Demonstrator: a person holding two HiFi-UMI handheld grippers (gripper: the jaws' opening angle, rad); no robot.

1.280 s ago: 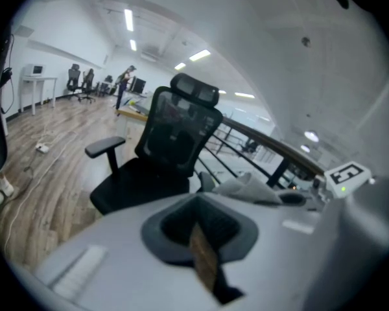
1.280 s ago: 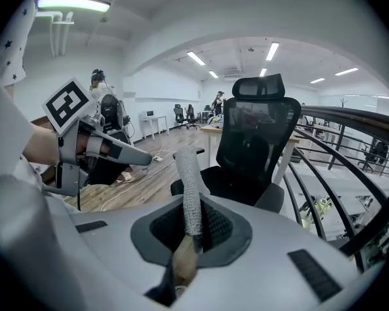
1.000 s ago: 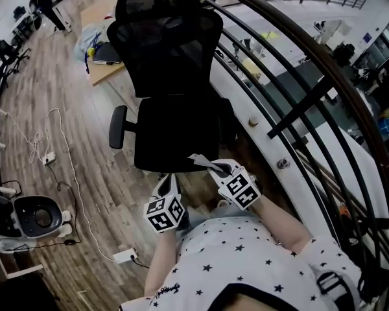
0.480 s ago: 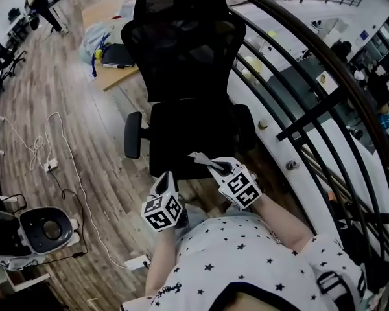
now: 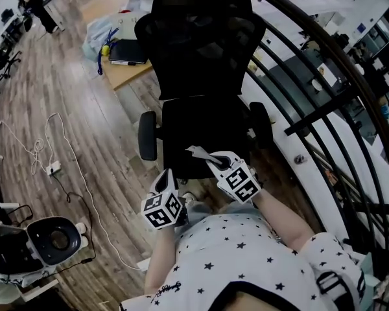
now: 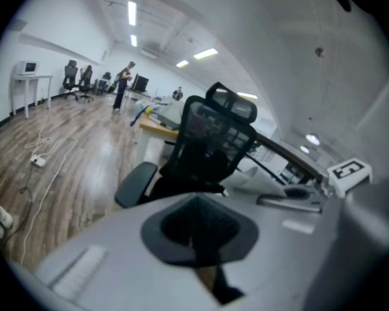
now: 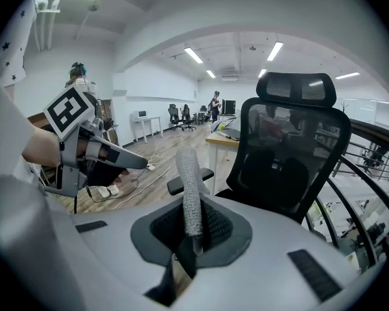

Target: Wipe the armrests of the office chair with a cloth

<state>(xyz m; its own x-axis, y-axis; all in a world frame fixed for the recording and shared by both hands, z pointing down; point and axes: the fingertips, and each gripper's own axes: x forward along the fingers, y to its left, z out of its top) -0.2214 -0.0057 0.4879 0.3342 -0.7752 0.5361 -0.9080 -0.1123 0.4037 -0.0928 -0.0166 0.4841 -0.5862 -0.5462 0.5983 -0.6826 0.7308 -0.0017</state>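
Head view: a black mesh office chair [image 5: 201,76] stands at 12 o'clock from the person, on a wood-plank floor [image 5: 65,96] beside a curved black railing [image 5: 330,102]. Its two black padded armrests flank the seat, one at 9 o'clock [image 5: 147,136], the other at 3 o'clock [image 5: 260,123].

The right tool [image 5: 212,164] is clamped on a grey rolled cloth [image 5: 198,153], which stands up from between its jaws. The cloth sits at the seat's front edge, apart from both armrests. Whether it touches the seat cannot be told.

The left tool [image 5: 165,179] hangs at 7 o'clock from the right one, its jaws pressed together with nothing between them. Left gripper view shows the chair ahead at 12 o'clock, its nearer armrest at 10 o'clock.

At 11 o'clock from the chair a wooden bench [image 5: 126,73] carries a dark flat laptop [image 5: 129,52] and a pale plastic bag [image 5: 104,34]. White cables [image 5: 52,148] trail across the floor at 9 o'clock.
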